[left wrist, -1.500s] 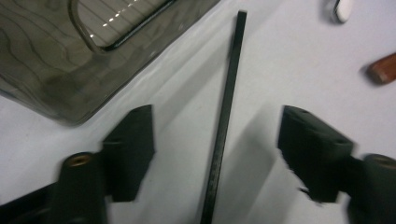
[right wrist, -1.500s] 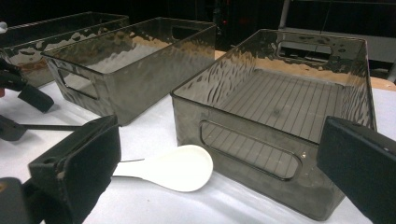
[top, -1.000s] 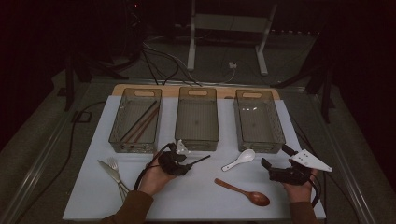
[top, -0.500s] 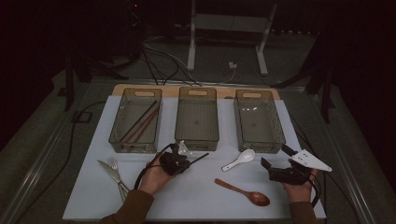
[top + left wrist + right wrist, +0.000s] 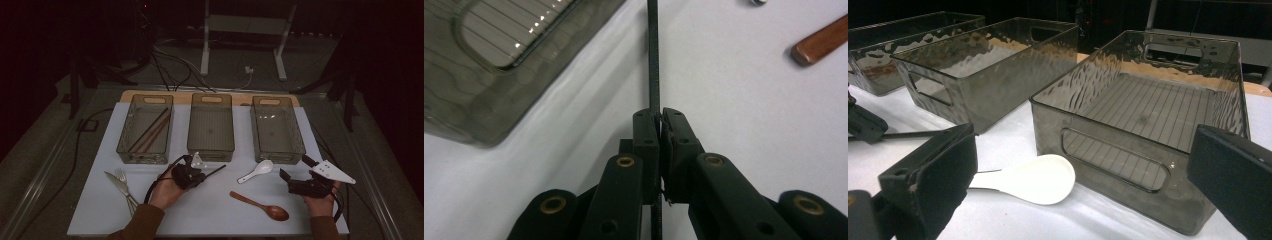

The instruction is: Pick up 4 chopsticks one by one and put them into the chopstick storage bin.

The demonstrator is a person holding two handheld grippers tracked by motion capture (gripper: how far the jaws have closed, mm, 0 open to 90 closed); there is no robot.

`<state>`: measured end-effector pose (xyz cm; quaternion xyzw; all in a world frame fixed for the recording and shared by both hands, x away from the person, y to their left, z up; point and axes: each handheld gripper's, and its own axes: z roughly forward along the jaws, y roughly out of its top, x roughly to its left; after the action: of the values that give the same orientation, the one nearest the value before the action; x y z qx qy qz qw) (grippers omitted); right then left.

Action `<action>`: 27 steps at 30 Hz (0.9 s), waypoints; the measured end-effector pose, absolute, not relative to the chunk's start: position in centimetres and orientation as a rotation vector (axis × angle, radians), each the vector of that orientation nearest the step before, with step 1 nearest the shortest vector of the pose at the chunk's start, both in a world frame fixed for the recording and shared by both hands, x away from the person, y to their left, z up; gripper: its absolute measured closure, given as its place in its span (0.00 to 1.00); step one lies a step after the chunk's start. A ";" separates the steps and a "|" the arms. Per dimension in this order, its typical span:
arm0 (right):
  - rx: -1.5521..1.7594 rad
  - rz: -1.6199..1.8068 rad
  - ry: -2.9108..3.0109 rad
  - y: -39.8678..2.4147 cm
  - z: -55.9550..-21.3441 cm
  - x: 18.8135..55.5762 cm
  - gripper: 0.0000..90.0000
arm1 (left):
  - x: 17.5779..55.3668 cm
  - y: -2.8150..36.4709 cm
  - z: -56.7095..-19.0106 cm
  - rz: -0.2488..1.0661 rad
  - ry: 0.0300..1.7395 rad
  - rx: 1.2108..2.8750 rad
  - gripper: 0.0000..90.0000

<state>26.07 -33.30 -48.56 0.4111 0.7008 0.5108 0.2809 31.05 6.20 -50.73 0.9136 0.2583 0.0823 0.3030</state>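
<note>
Well, chopstick pinched, L to R.
L gripper (image 5: 200,172) had just closed its jaws tight on black chopstick (image 5: 653,60) lying on white mat (image 5: 210,210) before mid bin (image 5: 210,150), prob. for sorting into a bin; R gripper (image 5: 1083,175) was spread wide, aimed at white spoon (image 5: 1035,178) beside right bin (image 5: 1148,125).
</note>
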 end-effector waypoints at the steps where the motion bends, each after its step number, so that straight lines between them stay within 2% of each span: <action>1: 1.102 1.369 1.878 -33.3 -48.6 26.1 0.00 | 31.0 6.2 -50.6 0.223 0.688 2.416 0.97; 13: 1.102 1.366 1.881 -33.3 -48.6 26.1 0.00 | 30.5 6.9 -49.1 0.229 0.685 2.349 0.97; 27: 1.100 1.365 1.881 -33.3 -48.6 26.1 0.00 | 30.5 8.4 -46.8 0.301 0.710 2.274 0.97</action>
<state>26.11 -33.28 -48.59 0.4107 0.7019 0.5094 0.2814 30.49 8.36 -46.75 0.8829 0.2757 0.1167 0.3619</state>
